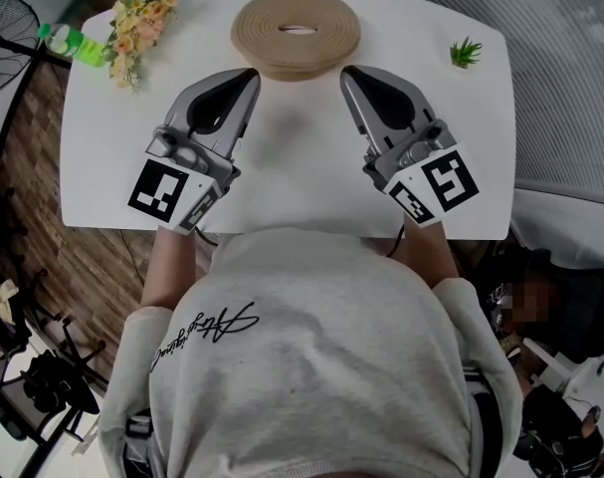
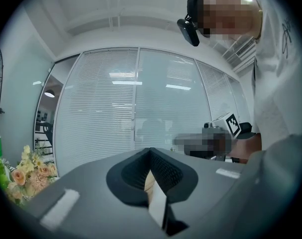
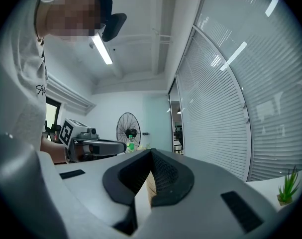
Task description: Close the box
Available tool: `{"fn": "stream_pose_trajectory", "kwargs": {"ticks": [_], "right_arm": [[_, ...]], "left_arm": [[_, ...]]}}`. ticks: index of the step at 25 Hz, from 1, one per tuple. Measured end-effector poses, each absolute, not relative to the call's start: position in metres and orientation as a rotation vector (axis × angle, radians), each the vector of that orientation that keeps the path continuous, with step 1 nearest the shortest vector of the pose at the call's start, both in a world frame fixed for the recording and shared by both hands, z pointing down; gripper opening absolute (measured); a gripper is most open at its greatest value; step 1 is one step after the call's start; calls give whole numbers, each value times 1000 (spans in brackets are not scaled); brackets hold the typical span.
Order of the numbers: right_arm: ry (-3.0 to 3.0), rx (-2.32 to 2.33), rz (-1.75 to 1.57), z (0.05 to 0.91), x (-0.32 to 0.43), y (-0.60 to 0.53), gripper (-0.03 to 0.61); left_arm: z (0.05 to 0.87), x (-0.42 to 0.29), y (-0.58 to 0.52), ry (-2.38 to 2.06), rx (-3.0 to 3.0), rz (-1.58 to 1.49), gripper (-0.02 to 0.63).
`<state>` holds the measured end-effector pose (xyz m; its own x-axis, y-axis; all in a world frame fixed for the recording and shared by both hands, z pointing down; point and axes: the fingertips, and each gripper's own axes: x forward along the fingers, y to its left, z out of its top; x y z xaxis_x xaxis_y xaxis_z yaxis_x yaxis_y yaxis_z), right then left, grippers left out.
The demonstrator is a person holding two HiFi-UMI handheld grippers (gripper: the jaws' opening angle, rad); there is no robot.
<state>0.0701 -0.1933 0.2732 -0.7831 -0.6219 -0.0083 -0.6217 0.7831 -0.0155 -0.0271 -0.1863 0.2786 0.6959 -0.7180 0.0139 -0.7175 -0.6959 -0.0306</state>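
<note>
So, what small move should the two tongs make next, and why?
The left tongs and the right tongs are shut and empty. They rest on the white table, with their tips near the front edge of the round tan box. Probably the next move is to open both and ease them forward to the box's sides.

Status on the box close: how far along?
Done: the round wooden box looks closed, its slotted top sitting flush. In hand: nothing. The left gripper and right gripper are shut and empty, flanking the box's near edge without touching it. Left: probably nothing, though the seam is too small to confirm.
</note>
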Motion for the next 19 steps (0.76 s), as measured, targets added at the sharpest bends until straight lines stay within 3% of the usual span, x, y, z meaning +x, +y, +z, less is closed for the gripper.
{"fn": "stream_pose_trajectory", "kwargs": {"ticks": [19], "right_arm": [[2954,-1031,-19,273,69,-193,-1]], "left_arm": [[277,-27,-187,1212,-2868,-36,-2]]}}
